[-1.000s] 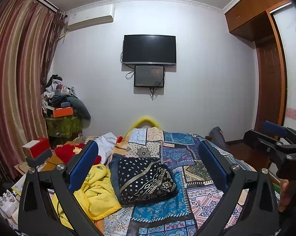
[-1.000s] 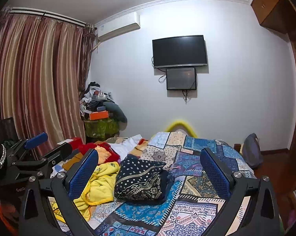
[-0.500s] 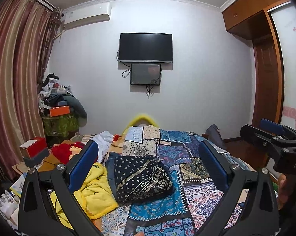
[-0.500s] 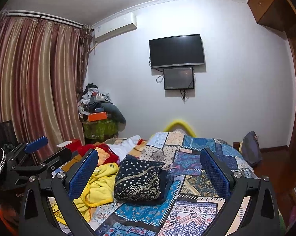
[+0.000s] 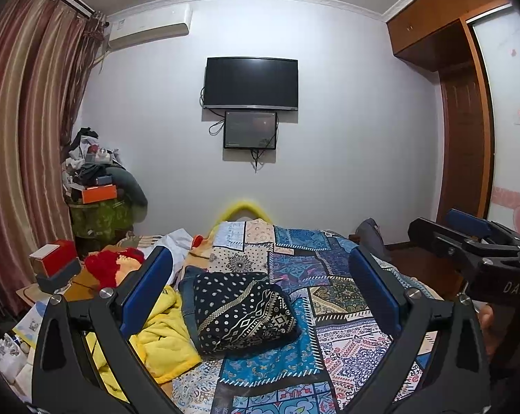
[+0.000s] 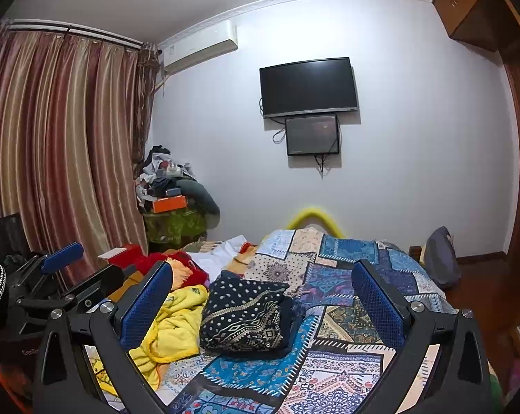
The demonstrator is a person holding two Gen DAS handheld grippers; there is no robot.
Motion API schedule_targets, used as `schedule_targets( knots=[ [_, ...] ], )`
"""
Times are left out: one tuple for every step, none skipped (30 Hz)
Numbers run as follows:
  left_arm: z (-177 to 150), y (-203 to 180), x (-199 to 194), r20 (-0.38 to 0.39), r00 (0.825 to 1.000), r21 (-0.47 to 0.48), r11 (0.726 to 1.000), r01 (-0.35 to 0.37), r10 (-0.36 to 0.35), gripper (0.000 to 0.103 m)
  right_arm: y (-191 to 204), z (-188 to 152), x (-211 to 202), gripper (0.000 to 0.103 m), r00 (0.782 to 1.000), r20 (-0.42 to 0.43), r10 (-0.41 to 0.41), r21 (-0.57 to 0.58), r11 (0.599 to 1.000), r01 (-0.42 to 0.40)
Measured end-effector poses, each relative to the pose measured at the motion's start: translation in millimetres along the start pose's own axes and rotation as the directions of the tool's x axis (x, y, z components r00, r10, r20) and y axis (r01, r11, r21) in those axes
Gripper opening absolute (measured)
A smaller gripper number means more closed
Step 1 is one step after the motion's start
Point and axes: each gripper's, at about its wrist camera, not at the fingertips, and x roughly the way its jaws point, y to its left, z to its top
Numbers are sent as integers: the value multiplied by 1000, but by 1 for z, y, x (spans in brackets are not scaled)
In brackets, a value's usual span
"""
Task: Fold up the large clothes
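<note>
Two handheld black plastic grippers with blue textured finger pads and silver screw heads fill the lower frame: the left gripper [image 5: 260, 286] and the right gripper [image 6: 261, 291]. White "DAS" lettering marks the right gripper's body at right in the left wrist view.

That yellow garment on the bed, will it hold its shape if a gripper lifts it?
Probably not: the yellow garment lies crumpled in soft folds, so it should droop. It looks thick and fleecy, likely easy to pinch, not slippery.
</note>
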Motion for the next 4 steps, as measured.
schedule_targets(
  knots=[
    [0,0,0,-3,1000,-3,1000,2,-2,103,0,0,0,103,1000,0,-1,1,1000,1],
    [0,0,1,-6,1000,-6,1000,2,-2,103,0,0,1,103,1000,-1,0,2,1000,0],
    [0,1,2,-10,1000,-11,1000,1,-1,103,0,0,0,103,1000,-1,0,1,1000,0],
    [-1,2,4,-14,1000,-14,1000,1,-1,103,0,-1,1,103,1000,-2,0,2,1000,0]
  ],
)
